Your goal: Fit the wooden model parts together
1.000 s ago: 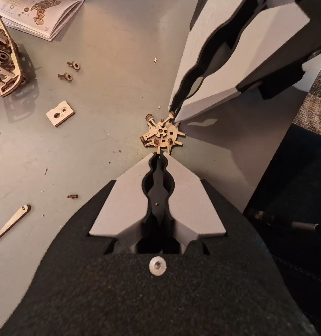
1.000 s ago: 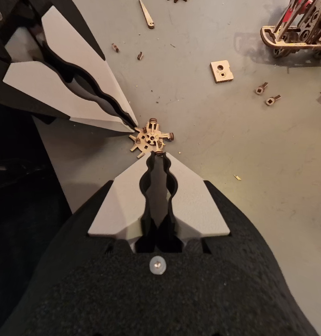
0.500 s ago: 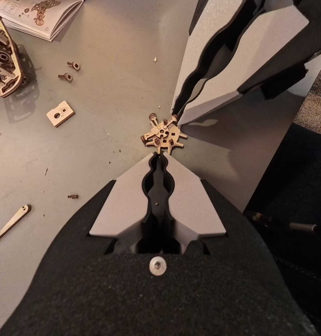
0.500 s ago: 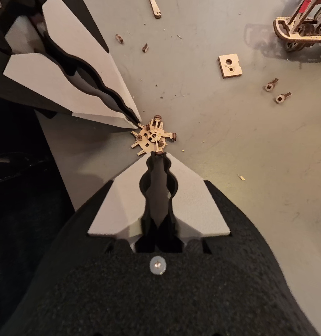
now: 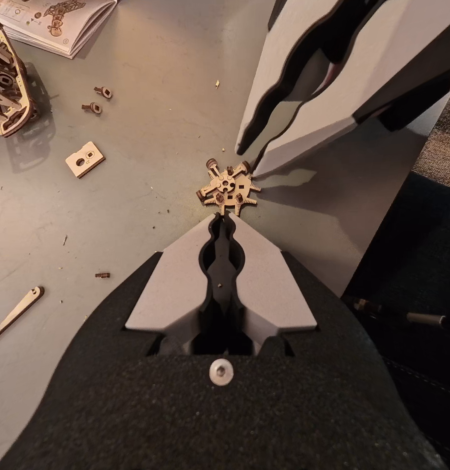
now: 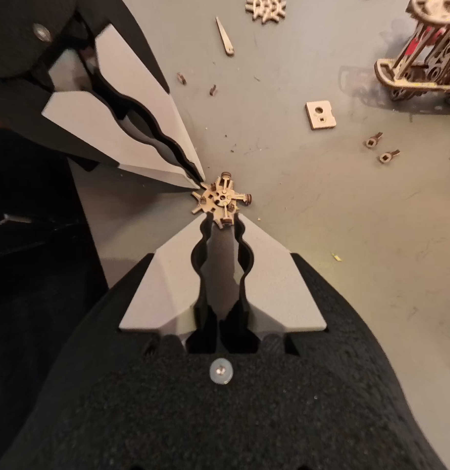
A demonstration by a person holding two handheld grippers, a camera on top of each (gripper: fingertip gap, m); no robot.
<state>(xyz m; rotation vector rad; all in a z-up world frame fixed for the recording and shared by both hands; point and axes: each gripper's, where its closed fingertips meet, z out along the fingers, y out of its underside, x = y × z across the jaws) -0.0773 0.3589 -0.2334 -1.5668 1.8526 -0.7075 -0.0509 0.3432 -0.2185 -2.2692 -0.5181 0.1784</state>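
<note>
The left tool point(image 5: 223, 216) pinches a toothed spoke of the wooden gear wheel point(image 5: 227, 188), which is at the near edge of the grey tabletop point(image 5: 142, 127). The right tool point(image 6: 222, 218) has its fingers spread around the wheel's opposite side. The worn tabletop carries wood crumbs, a square plate point(image 5: 85, 159), two small pegs point(image 5: 98, 100) and a pointed stick point(image 5: 15, 314). A booklet point(image 5: 56, 23) and a built wooden model point(image 6: 422, 58) are cut off at the frame. Beyond the tabletop's edge all is dark.
</note>
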